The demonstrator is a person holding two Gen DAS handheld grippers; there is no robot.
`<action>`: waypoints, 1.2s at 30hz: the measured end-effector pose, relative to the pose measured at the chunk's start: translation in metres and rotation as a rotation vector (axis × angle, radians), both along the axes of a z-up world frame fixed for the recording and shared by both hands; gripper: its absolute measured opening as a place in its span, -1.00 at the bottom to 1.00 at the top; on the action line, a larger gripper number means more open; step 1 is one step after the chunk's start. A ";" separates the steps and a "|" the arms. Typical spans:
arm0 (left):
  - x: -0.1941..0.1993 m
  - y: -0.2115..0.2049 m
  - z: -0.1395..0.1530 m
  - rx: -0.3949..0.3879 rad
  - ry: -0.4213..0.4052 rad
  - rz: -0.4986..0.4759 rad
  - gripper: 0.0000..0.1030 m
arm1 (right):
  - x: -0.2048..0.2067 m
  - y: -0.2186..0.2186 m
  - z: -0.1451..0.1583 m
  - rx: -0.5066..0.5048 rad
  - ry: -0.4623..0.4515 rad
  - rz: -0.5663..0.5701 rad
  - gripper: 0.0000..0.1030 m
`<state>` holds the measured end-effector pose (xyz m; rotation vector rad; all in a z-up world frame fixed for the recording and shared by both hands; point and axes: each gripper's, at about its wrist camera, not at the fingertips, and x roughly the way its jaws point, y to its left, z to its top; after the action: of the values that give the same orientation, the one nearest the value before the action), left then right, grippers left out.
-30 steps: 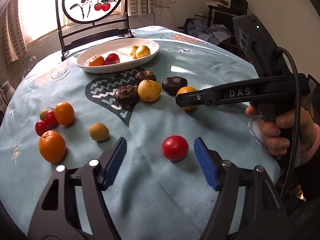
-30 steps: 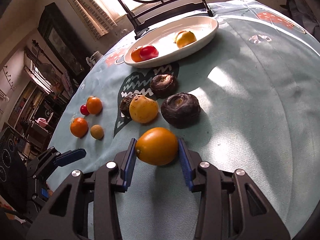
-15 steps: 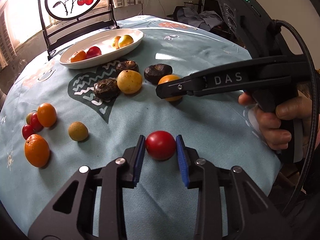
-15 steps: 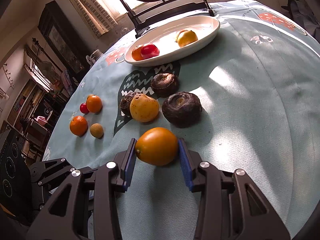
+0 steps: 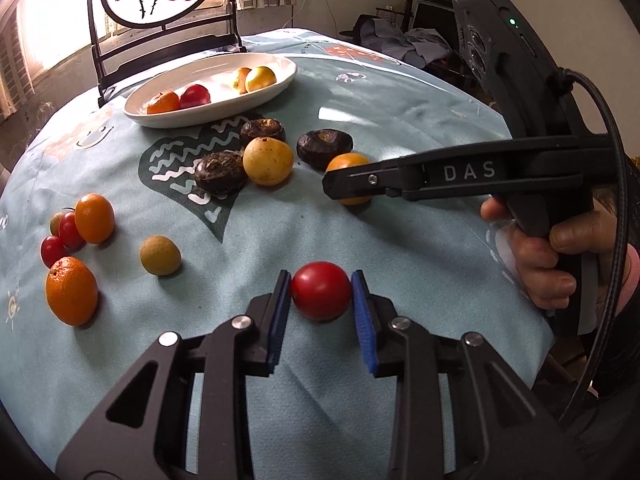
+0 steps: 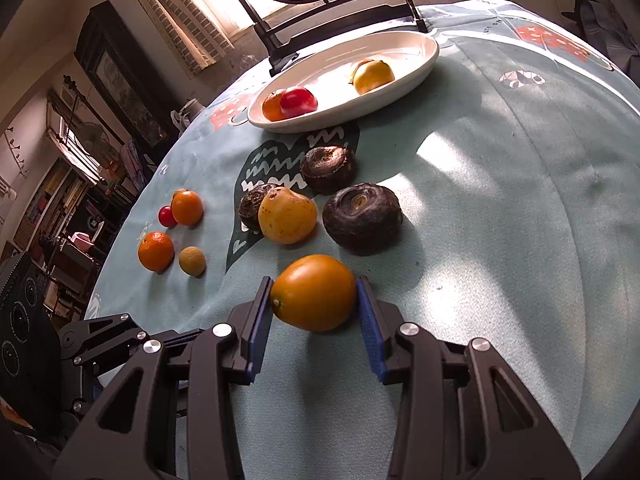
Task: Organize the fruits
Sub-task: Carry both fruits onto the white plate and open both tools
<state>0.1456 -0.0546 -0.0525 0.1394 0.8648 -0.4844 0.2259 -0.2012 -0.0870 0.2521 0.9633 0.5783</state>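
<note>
A: Status, nearest first. In the left wrist view the left gripper [image 5: 321, 307] is clamped on the red tomato [image 5: 321, 296], lower centre of frame, both blue pads [image 5: 280, 312] pressed on its sides. The tomato appears to rest on the tablecloth [image 5: 400, 240]; lift-off is not judged to have begun.

B: Right side?

A: In the right wrist view the right gripper [image 6: 314, 320] is closed on the orange-yellow fruit [image 6: 314, 292], lower centre, pads against both flanks. That fruit also looks seated on the cloth.

B: Destination?

A: The white oval dish [image 5: 276, 80], upper centre of the left view, is presumed. Four fruits are already held in it, two at each end, with the middle bare.

B: What is needed for a clean step?

A: Squeeze should be kept as is; tomato skin is likely to split if more is applied. A straight lift should be made before any travel. The path to the dish is blocked mid-frame by three dark wrinkled fruits [image 5: 324, 148] and a yellow one [image 5: 268, 160], so these should be cleared from above, not skimmed.

B: Collision risk?

A: The right tool's finger [image 5: 400, 180] lies across the right of the left view. Moves are best staggered, and release made low over the bare middle so rolling is limited.
</note>
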 end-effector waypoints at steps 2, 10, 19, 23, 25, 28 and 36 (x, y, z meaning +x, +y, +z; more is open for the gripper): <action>0.004 0.004 0.005 -0.025 0.003 0.006 -0.40 | -0.001 0.000 0.001 -0.005 -0.006 0.000 -0.19; 0.059 0.031 0.062 -0.060 -0.065 0.054 -0.40 | 0.008 0.011 0.042 0.011 -0.141 0.058 -0.19; 0.216 0.035 0.088 0.020 -0.074 0.264 -0.40 | 0.130 0.019 0.066 -0.082 -0.263 -0.079 -0.19; 0.275 0.040 0.071 0.057 -0.015 0.349 -0.40 | 0.177 0.028 0.055 -0.106 -0.240 -0.095 -0.19; 0.293 0.042 0.061 0.085 0.006 0.374 -0.40 | 0.192 0.034 0.048 -0.115 -0.229 -0.094 -0.19; 0.305 0.044 0.050 0.146 0.022 0.412 -0.38 | 0.205 0.043 0.040 -0.133 -0.217 -0.078 -0.18; 0.239 0.056 0.083 0.228 -0.183 0.483 0.67 | 0.163 0.037 0.068 -0.105 -0.290 -0.059 -0.03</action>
<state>0.3842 0.0014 0.0301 0.1742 0.7402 0.0797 0.3889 -0.1646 -0.0195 0.0990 0.7006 0.4931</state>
